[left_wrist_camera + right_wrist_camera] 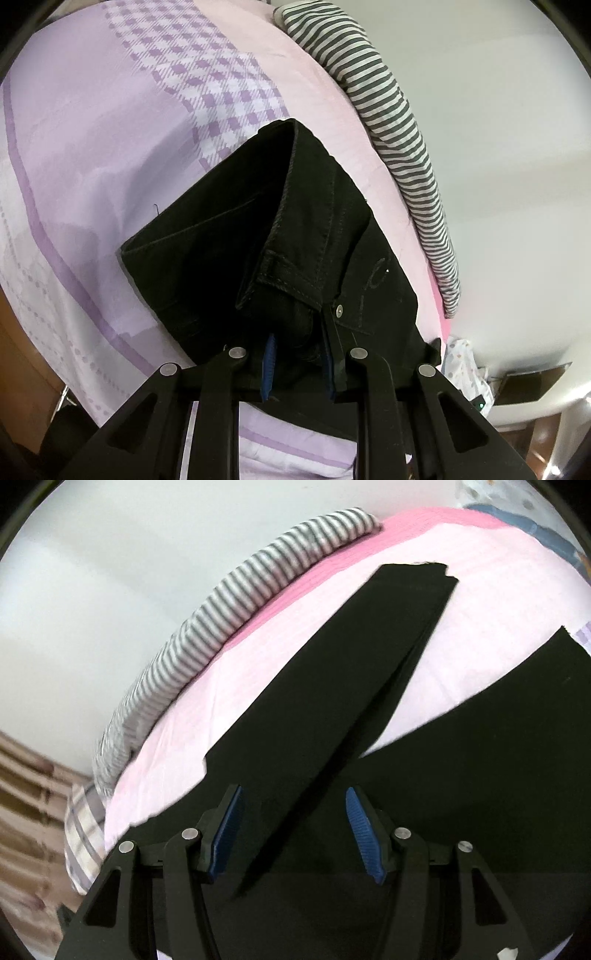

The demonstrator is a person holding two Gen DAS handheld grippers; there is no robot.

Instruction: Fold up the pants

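Observation:
Black pants lie on a bed. In the left wrist view my left gripper is shut on the bunched waistband near the metal button, lifting it a little off the bed. In the right wrist view the black pants legs stretch away over the pink sheet, one folded leg running diagonally up right. My right gripper is open, its blue pads on either side of the folded leg edge, not pinching it.
The bed has a lilac checked cover and a pink sheet. A grey striped cloth lies along the far edge by the white wall; it also shows in the right wrist view. A wooden floor lies beyond the bed edge.

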